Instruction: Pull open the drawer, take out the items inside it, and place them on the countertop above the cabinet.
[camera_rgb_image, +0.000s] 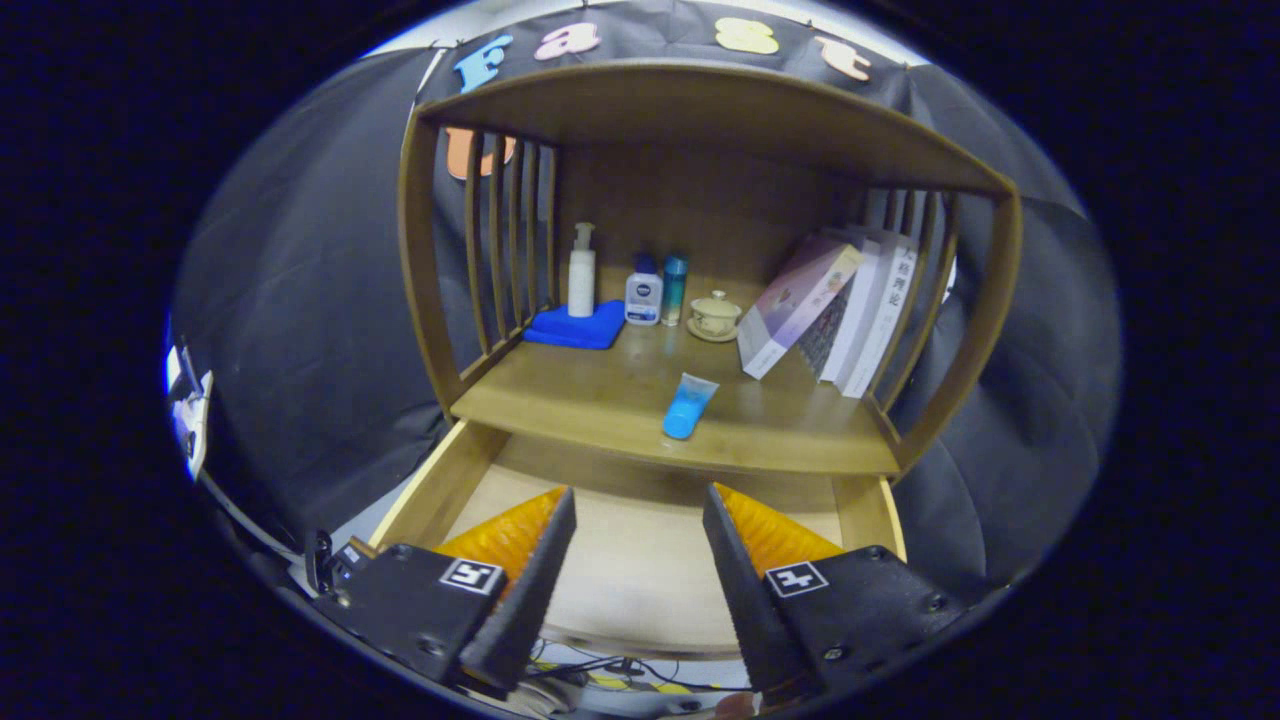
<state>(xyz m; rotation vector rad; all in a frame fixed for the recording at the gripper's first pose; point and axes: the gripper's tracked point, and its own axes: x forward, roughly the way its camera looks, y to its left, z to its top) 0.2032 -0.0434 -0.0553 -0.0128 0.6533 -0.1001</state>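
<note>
The wooden cabinet's drawer (440, 490) is pulled out below the countertop (600, 400). Its pale bottom shows bare between and beyond my fingers. A blue tube (688, 405) lies on the countertop near its front edge, just beyond the fingers. My gripper (638, 500) hovers above the drawer, open, with nothing between its fingers.
At the back of the countertop stand a white pump bottle (581, 272) on a blue cloth (578, 326), a small white bottle (643, 292), a blue bottle (675, 288) and a lidded cup (715, 315). Books (835, 310) lean at the right. Slatted sides (505, 240) and a top board enclose the shelf.
</note>
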